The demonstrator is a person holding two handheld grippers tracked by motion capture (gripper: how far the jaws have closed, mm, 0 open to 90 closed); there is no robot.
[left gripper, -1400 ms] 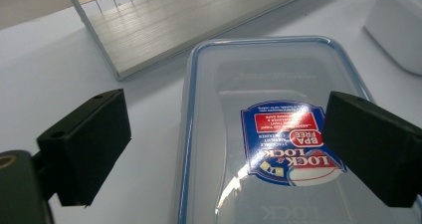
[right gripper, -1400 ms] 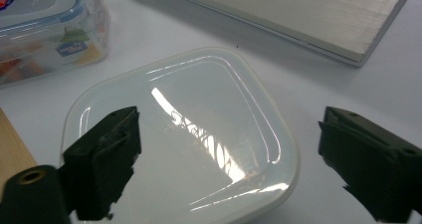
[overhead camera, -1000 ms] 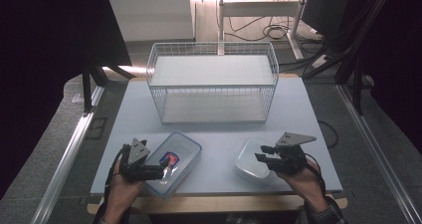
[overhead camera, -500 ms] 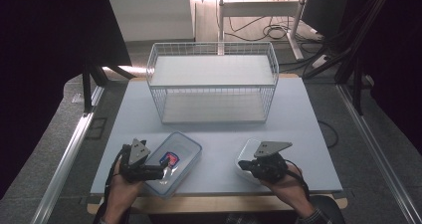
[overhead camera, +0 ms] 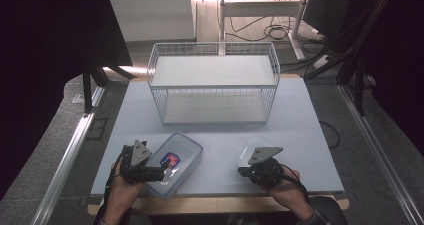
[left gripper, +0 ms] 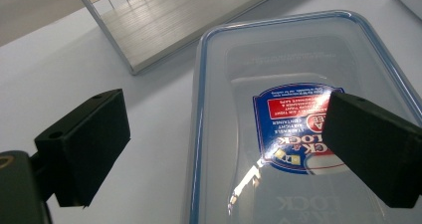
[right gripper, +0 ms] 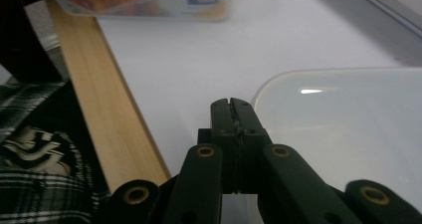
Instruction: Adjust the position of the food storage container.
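Two hand-held grippers at the near edge of the pale grey worktop (overhead camera: 300,115).

The left gripper (overhead camera: 162,174) holds its jaws spread wide over the clear rectangular plastic container with a blue rim and red-and-blue label (left gripper: 298,114), one jaw above the label and one outside the rim. The right gripper (right gripper: 232,107) has its jaws clenched together, empty, just beside the edge of the translucent white plastic lid (right gripper: 348,129).

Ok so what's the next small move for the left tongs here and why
Probably ease the left tongs down and shut them on the near rim of the clear container. Their jaws stand wide open, one over the bare table and one over the container's label, gripping nothing. The right tongs are shut beside the white lid, so the container looks like the open job.
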